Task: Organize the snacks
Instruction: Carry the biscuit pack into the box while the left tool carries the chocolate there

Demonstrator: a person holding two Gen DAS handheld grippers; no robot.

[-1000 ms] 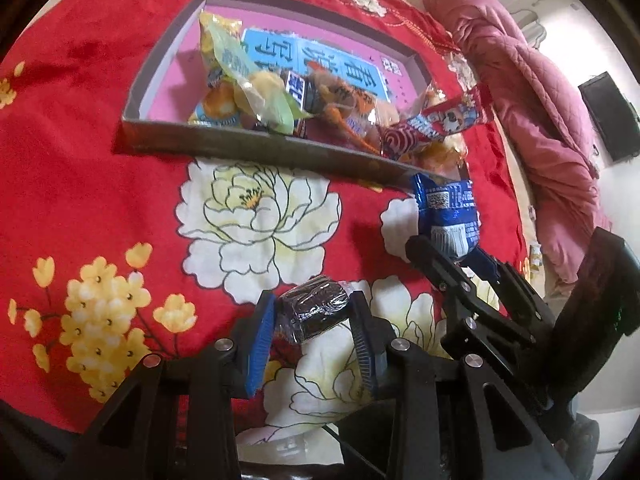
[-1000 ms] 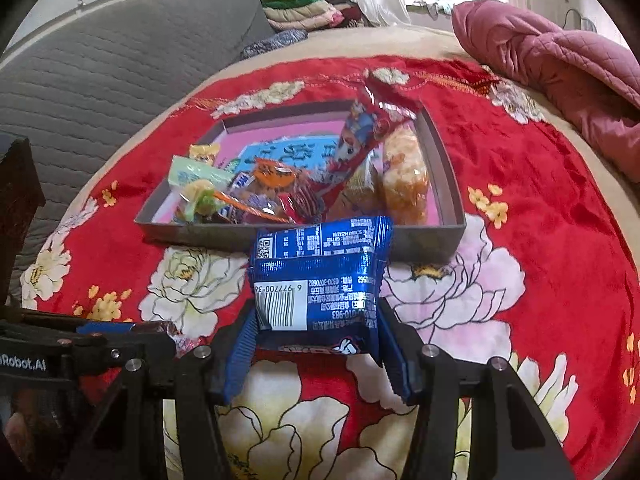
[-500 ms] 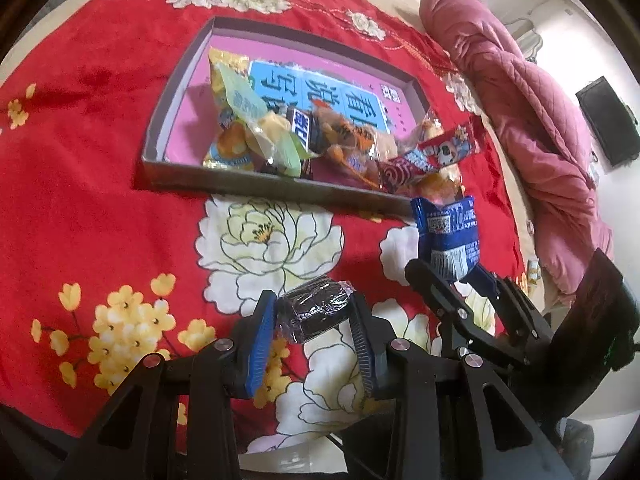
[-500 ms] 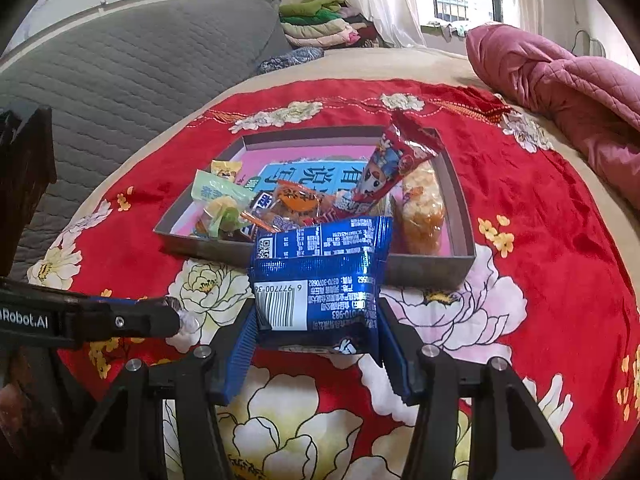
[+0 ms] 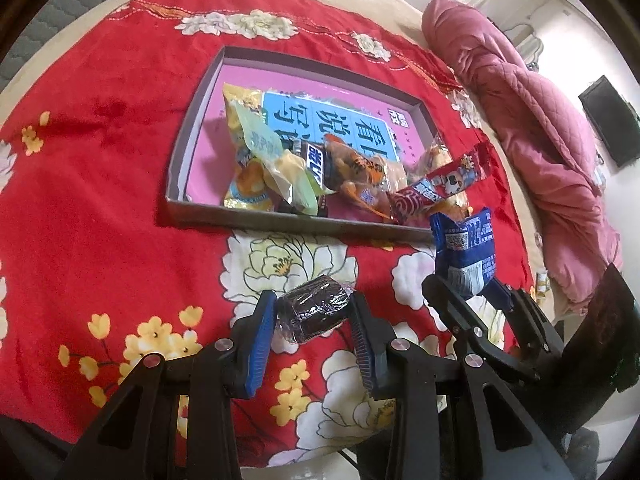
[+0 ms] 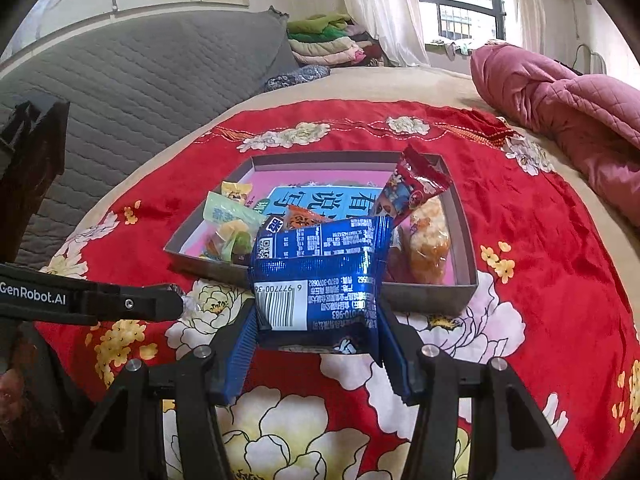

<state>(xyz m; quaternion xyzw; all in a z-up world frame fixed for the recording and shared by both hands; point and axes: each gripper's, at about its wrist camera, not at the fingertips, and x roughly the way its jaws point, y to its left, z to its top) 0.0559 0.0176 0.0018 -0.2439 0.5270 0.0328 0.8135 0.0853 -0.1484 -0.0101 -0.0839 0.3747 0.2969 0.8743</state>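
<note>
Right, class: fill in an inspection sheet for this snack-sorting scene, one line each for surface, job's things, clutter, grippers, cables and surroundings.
Surface: red floral cloth spread over a beige bed.
Job's things: shallow box with a pink floor, holding a heap of snack packets; a red packet leans against its right wall.
Clutter: nothing seen on the cloth outside the box.
Grippers: left gripper shut on a dark wrapped snack; right gripper shut on a blue packet; both short of the box.
Cables: nothing seen.
Surroundings: pink quilt, grey quilted cover, folded clothes, window.
</note>
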